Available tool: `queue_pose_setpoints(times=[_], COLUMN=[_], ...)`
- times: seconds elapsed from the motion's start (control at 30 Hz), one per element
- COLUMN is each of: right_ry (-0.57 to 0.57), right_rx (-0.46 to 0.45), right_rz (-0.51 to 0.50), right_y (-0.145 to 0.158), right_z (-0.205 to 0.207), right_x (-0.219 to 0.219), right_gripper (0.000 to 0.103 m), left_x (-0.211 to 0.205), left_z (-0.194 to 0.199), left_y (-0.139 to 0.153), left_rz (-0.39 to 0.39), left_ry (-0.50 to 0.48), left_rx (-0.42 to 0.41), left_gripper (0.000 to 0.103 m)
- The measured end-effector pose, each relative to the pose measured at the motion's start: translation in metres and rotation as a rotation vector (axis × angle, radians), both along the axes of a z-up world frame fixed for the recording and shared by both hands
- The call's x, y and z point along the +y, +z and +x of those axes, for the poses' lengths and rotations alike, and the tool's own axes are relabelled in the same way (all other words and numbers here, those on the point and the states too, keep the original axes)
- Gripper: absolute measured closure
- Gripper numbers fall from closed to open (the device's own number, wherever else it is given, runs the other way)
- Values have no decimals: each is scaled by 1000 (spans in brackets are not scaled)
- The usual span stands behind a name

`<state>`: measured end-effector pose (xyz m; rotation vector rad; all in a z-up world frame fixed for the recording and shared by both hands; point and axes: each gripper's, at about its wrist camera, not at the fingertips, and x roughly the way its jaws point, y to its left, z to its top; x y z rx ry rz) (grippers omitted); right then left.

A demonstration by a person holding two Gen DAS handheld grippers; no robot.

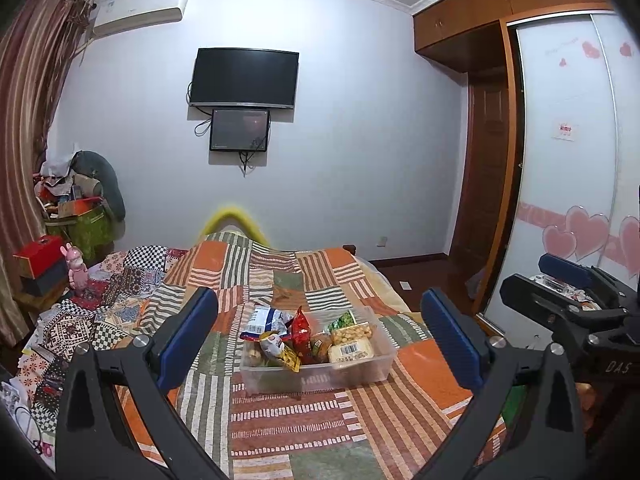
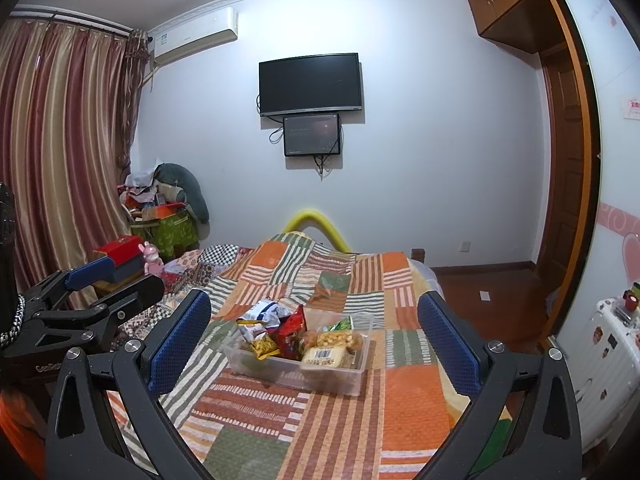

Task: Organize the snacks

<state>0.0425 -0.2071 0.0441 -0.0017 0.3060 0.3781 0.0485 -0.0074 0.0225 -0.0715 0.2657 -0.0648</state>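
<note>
A clear bin of snacks sits mid-frame on the patchwork bed; a television hangs above. Both tongs, left and right, gape wide, empty.

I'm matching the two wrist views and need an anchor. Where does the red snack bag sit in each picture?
Left wrist: red snack bag upright in the clear plastic bin, just left of centre.
Right wrist: red snack bag in the same bin, left of centre.
Shared landmark: the wall-mounted TV.

Dim, even indoor light (source unseen), strong fisheye bending, perhaps slight softness at edges.
</note>
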Motion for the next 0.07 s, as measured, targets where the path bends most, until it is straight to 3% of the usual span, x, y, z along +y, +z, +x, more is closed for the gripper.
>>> queue_pose_setpoints(times=[0.07], right_ry=[1], right_rx=[1], right_rz=[1], right_y=[0], right_z=[0], right_x=[0], right_gripper=[0], left_x=[0], left_z=[0], left_y=[0], left_rz=[2], left_ry=[3], left_rx=[1], left_gripper=[0])
